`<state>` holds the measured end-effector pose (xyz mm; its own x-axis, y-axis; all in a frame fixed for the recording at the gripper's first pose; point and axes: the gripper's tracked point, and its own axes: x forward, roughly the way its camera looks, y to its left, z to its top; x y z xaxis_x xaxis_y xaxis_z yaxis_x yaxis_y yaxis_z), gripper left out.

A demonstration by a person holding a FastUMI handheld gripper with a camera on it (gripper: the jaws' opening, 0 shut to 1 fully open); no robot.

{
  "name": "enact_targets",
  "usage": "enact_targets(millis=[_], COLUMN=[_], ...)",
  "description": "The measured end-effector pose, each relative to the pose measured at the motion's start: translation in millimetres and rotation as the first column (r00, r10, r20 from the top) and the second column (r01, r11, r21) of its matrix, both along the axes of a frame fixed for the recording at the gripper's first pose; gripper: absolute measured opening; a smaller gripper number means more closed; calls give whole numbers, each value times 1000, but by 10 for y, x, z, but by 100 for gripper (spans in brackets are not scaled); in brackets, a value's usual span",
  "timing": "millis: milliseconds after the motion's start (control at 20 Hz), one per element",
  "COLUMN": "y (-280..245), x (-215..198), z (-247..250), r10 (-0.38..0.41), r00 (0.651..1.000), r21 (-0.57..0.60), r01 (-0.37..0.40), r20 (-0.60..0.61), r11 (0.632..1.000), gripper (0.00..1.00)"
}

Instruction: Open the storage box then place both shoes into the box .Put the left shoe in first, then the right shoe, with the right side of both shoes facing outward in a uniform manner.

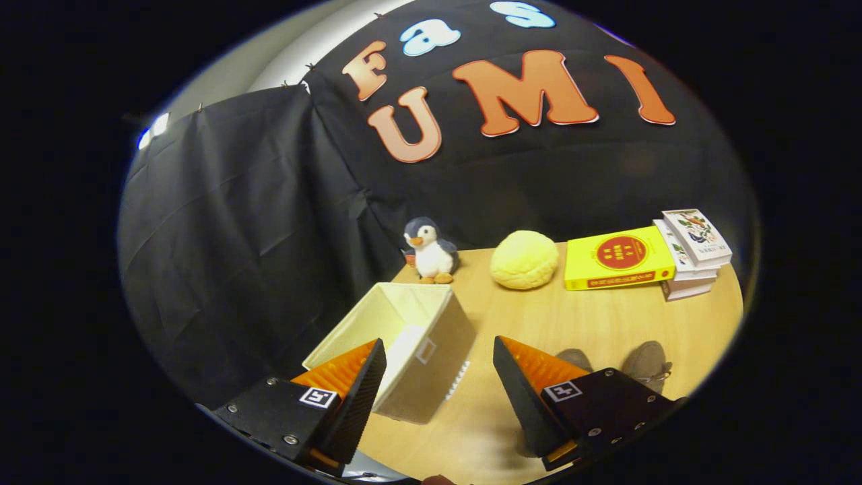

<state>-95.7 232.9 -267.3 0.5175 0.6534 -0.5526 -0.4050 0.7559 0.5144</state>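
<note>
A gripper (438,377) with fingers spread wide and holding nothing hovers over a wooden table (592,323), the open fabric storage box (404,337) near left (lid seemingly already off), so fetching the shoes (646,364) at near right likely comes next.

Plush penguin (431,250), yellow bun-shaped cushion (524,260), stacked books (646,259) on table (606,323).

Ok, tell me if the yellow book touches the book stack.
Touching. In the gripper view the yellow book leans its far edge against the book stack, with no gap. The gripper is open.
</note>
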Motion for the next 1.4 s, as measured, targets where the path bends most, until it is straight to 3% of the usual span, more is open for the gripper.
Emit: enact_targets(millis=[350,650,900,1150,1400], y=[-854,-1069,-1064,-1006,-870], x=[-162,-315,-381,-278,-197], z=[-1019,-1634,-2022,-2334,-2445], r10=[-94,-107,-80,-133,-185], r00=[991,977,970,958,932], r21=[-255,-356,-419,-450,-411], r01=[67,34,-23,5,44], r20=[-95,-187,-229,-254,-311], r11=[965,934,908,893,910], gripper=[96,93,76,61,31])
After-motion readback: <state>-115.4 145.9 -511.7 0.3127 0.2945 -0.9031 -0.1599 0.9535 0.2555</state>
